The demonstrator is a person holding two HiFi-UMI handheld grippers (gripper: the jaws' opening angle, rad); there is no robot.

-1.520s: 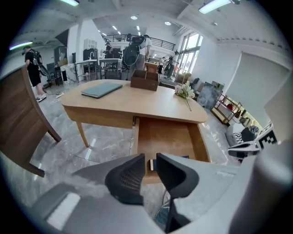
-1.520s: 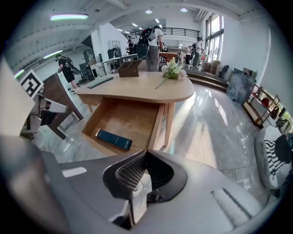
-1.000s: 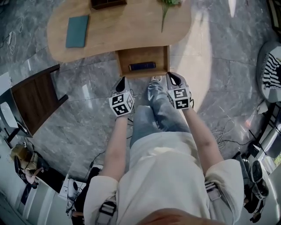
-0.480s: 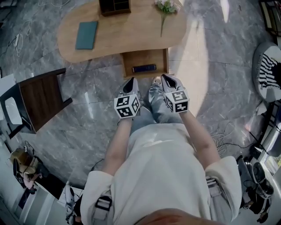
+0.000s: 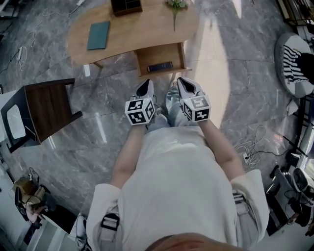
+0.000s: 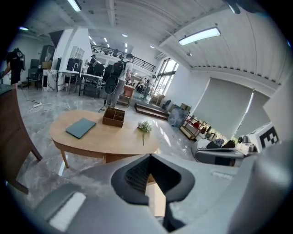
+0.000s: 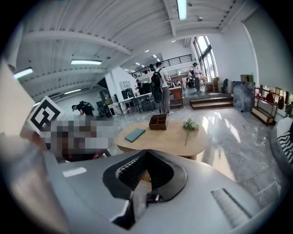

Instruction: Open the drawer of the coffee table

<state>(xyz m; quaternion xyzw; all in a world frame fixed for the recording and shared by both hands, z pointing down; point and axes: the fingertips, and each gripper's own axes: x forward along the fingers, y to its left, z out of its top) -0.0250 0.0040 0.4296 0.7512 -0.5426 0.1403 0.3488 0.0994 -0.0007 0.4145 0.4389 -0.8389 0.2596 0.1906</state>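
At the far left of the head view, a dark wooden furniture piece (image 5: 46, 105) stands on the grey marble floor (image 5: 98, 142), apart from the table (image 5: 142, 37). On the table top lie a teal book (image 5: 98, 35), a wooden box (image 5: 126, 6) at the far edge, and a flower sprig (image 5: 174, 10). The drawer (image 5: 159, 53) stands pulled out from the table's near side, with a dark flat object (image 5: 160, 66) lying in it.

Nearer the person, the left gripper (image 5: 145, 86) has its jaws pressed together with nothing between them, and it is clear of the drawer. Just beside it, the right gripper (image 5: 182, 82) also has its jaws together and empty, short of the drawer front. A black-and-white striped object (image 5: 294, 66) lies at the far right.

Only the head view shows the drawer's inside. In both gripper views the closed jaws cover the table's near side. Those views alone show the room beyond the table: people standing by desks, steps and ceiling lights. The left gripper view also catches the right gripper's marker cube (image 6: 268, 135) at its right edge.
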